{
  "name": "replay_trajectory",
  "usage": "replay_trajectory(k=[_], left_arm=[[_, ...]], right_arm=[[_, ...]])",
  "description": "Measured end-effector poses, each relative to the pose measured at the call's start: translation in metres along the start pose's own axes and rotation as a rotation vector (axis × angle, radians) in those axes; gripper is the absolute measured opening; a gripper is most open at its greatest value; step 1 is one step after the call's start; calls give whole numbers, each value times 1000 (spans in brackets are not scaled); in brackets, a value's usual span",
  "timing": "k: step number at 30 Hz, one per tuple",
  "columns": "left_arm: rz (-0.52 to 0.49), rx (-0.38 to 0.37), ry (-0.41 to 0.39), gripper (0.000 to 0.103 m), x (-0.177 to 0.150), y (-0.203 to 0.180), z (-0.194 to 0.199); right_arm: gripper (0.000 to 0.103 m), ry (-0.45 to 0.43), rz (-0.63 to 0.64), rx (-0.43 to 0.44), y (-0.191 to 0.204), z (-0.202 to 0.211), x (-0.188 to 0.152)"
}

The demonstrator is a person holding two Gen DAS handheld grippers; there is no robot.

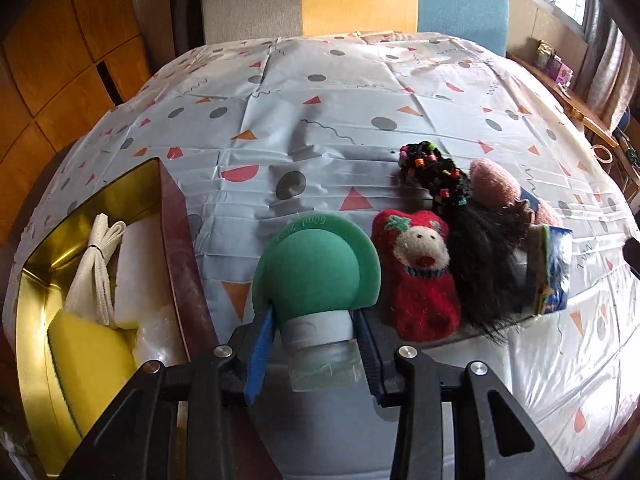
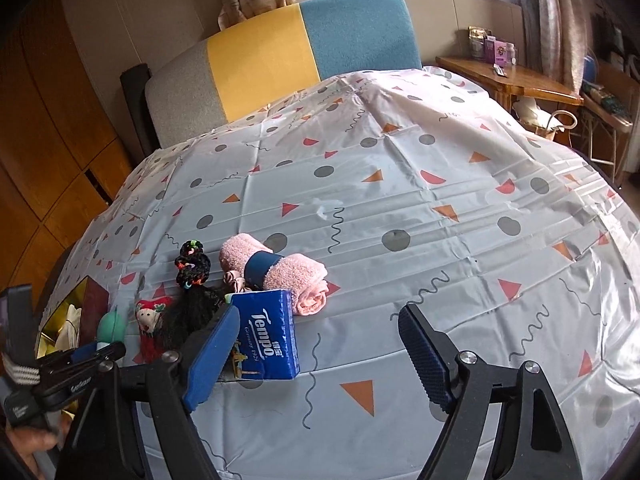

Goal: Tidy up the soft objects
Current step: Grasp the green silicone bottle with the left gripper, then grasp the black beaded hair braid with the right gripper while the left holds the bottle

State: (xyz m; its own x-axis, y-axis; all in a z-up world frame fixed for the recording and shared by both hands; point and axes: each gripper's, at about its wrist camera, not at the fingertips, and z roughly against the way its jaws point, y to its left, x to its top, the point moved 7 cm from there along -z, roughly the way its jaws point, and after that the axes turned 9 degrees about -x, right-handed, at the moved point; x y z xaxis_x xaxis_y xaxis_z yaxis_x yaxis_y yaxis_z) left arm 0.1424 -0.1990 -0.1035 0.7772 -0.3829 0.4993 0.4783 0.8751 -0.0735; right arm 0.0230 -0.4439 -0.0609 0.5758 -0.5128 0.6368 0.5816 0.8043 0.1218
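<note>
Left gripper (image 1: 316,344): its jaws are clamped on the pale neck of a green dome-topped squeeze bottle with a clear plastic base (image 1: 316,276); blue pad on one side of the neck, black pad on the other, both touching it. No earlier view to compare.
Bottle's place: between the jaws, dome pointing away from the camera, over the worktop's patterned plastic cloth (image 1: 360,92), just beside the box.
Gold-lined box with dark red outer wall (image 1: 176,240): left of the bottle; holds a yellow sponge (image 1: 88,364), a cream folded strap (image 1: 96,264) and white padding (image 1: 138,264).
Remaining row: red fuzzy sock with a bear face (image 1: 420,276) touching the bottle's rim, then a black hairpiece with coloured beads (image 1: 460,220), a rolled pink towel with a blue band (image 2: 276,272) and a blue Tempo tissue pack (image 2: 268,336).
Right gripper (image 2: 316,356): jaws spread wide, nothing between them; the left jaw overlaps the tissue pack's near edge, contact unclear.
</note>
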Motion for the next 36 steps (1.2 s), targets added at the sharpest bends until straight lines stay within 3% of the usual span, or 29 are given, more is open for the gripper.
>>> replay_trajectory(k=[4, 9, 11, 14, 16, 20, 28, 29, 30, 32, 36], left_arm=[[-97, -29, -45, 39, -24, -23, 25], [-243, -66, -27, 39, -68, -55, 23], [-267, -81, 6, 39, -82, -59, 11], [-327, -57, -44, 39, -85, -62, 10], [-324, -64, -45, 39, -85, -61, 9], [-323, -51, -57, 38, -87, -58, 8], [-287, -73, -65, 38, -88, -53, 5], [-283, -76, -67, 38, -87, -53, 5], [-278, -79, -69, 38, -88, -52, 5], [-275, -83, -71, 38, -87, -52, 5], [-266, -92, -75, 38, -87, -51, 5]], right_arm=[[78, 23, 21, 26, 8, -4, -5], [74, 54, 92, 109, 33, -6, -17], [66, 85, 118, 152, 45, -9, -24], [58, 108, 169, 198, 66, -9, -28], [52, 111, 205, 221, 82, -10, -23], [50, 154, 265, 246, 115, -36, -7], [50, 300, 346, 188, 165, -114, 1], [45, 310, 360, 167, 169, -122, 0], [29, 317, 375, 149, 172, -129, -2], [13, 317, 384, 146, 176, -131, -2], [8, 215, 382, 170, 172, -95, 13]])
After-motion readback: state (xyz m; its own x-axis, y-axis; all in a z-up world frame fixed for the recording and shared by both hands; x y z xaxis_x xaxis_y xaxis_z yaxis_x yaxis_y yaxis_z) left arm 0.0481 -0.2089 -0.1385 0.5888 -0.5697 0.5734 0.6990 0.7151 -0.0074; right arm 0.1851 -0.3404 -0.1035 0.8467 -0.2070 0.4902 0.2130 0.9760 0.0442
